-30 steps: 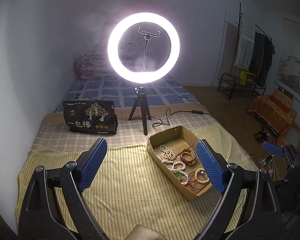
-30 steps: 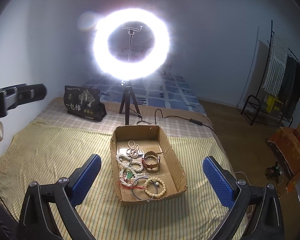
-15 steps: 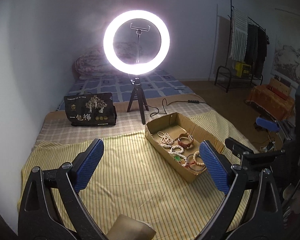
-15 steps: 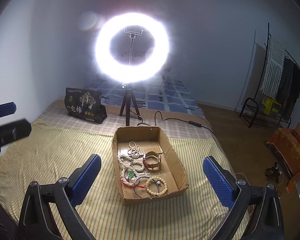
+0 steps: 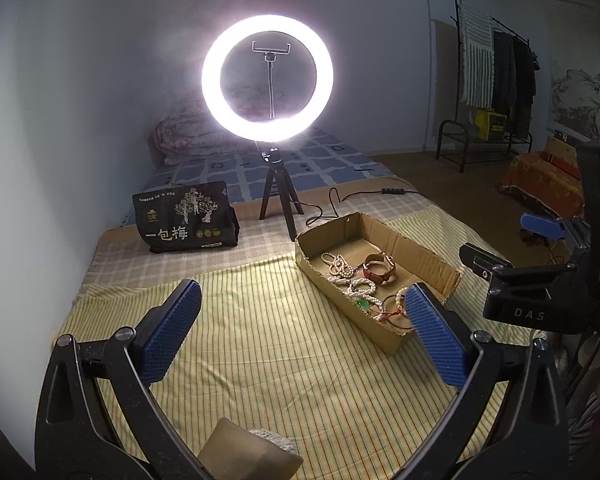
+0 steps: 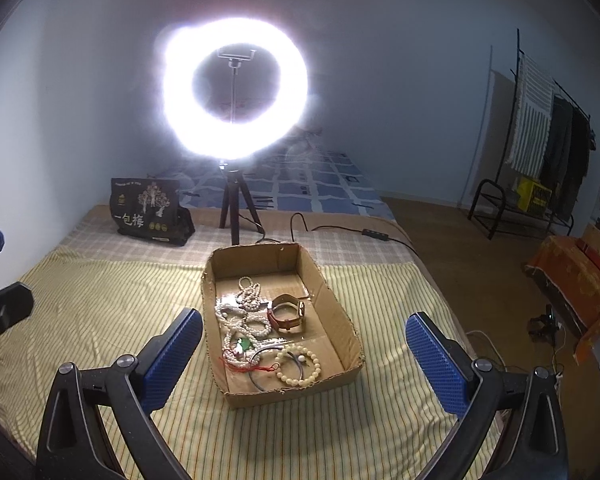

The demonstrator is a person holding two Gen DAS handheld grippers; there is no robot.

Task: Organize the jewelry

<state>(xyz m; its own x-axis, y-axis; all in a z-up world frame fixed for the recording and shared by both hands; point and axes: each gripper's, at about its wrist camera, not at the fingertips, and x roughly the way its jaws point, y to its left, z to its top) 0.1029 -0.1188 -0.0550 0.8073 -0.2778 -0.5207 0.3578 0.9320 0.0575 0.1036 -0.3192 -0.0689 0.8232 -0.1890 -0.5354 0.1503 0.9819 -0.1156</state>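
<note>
An open cardboard box [image 6: 332,292] lies on the striped yellow bedspread [image 6: 100,304]; it also shows in the left wrist view [image 5: 420,248]. In it lie white bead strands [image 6: 250,290], a brown-strapped watch [image 6: 288,312], a cream bead bracelet [image 6: 298,366] and a red cord bracelet [image 6: 240,364]. My right gripper [image 6: 304,354] is open and empty, held above the box's near end. My left gripper [image 5: 304,330] is open and empty above bare bedspread, left of the box. The right gripper's fingers [image 5: 542,226] show at the right edge of the left wrist view.
A lit ring light on a tripod [image 6: 234,92] stands behind the box, its cable [image 6: 340,230] trailing right. A black printed bag [image 6: 150,212] stands at the back left. The bed's right edge drops to the floor, with a clothes rack [image 6: 540,152] beyond.
Both grippers have shifted a little: the box sits further right in the left wrist view, and the right gripper now reaches further into that view. Both jaws stay open.
</note>
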